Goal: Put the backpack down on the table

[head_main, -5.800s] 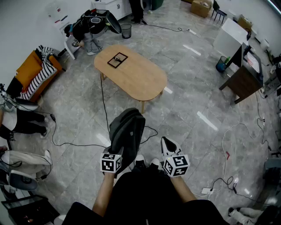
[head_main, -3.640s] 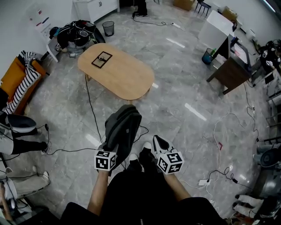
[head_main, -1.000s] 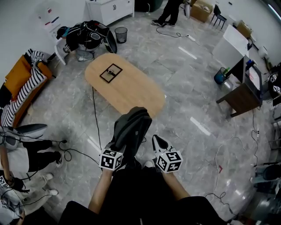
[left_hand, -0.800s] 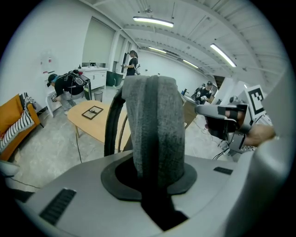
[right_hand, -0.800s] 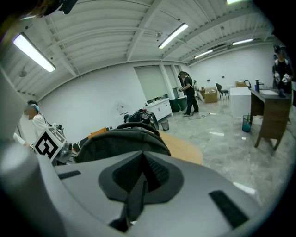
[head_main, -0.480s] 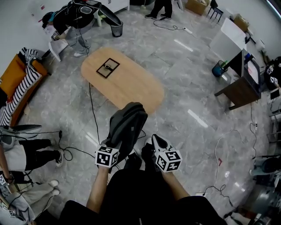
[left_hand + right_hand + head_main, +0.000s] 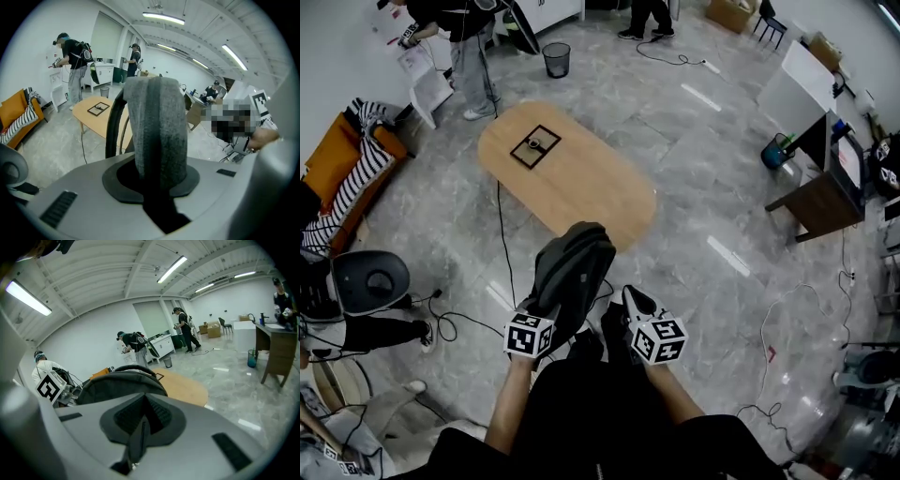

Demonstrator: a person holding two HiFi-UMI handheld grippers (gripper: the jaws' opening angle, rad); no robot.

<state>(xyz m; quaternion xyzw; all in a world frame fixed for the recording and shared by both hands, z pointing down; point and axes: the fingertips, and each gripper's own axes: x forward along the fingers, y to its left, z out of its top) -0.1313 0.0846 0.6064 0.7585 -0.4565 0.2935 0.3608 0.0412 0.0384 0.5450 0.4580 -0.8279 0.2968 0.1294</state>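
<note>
Two grippers are held low in front of the person, above the grey floor (image 7: 703, 206). The left gripper (image 7: 541, 315) pinches a padded grey part of the backpack (image 7: 572, 267). The backpack hangs upright in the air, just short of the near end of the oval wooden table (image 7: 581, 183) and not resting on it. The right gripper (image 7: 635, 304) sits just beside the bag with its jaws pressed together, possibly on a thin dark strip, though its own view leaves that unclear.
</note>
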